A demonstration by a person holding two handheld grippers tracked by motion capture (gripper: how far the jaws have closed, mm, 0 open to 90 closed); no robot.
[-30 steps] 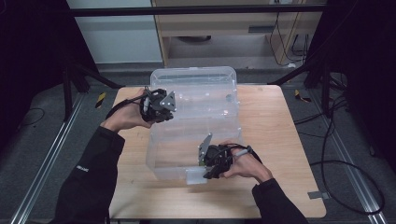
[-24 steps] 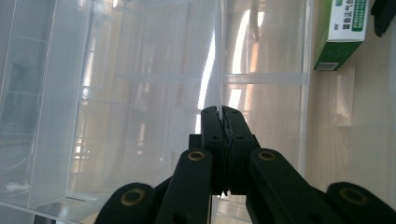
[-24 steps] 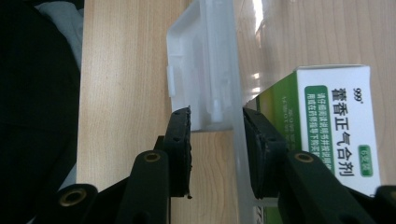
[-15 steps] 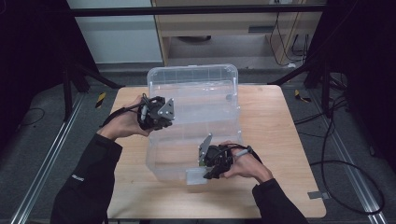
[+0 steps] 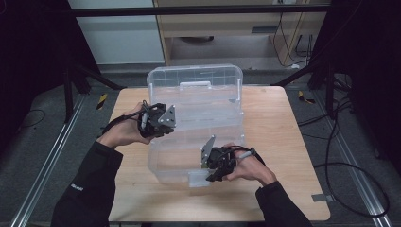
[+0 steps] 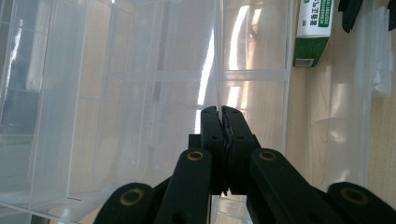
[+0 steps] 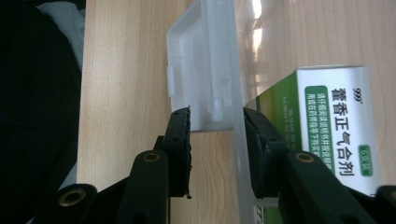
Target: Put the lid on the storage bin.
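Note:
A clear plastic storage box (image 5: 222, 127) stands on the wooden table with its lid (image 5: 195, 79) raised at the back. My left gripper (image 5: 165, 124) is at the box's left side, shut on a thin clear wall (image 6: 217, 70) seen edge-on. My right gripper (image 5: 209, 174) is at the front, open. Its jaws straddle the front wall (image 7: 239, 154), one outside by the white latch (image 7: 198, 70) and one inside. A green and white medicine carton (image 7: 336, 121) lies inside the box, right next to the inner jaw. The left gripper view has the carton (image 6: 314, 32) far off.
The wooden table (image 5: 283, 142) has bare room right of the box and along its front edge. Dark floor, cables (image 5: 340, 142) and a metal rail (image 5: 52, 156) surround the table. A cabinet (image 5: 227, 33) stands behind it.
My left gripper has moved along the box's left side toward the person. The right gripper has stayed at the front latch.

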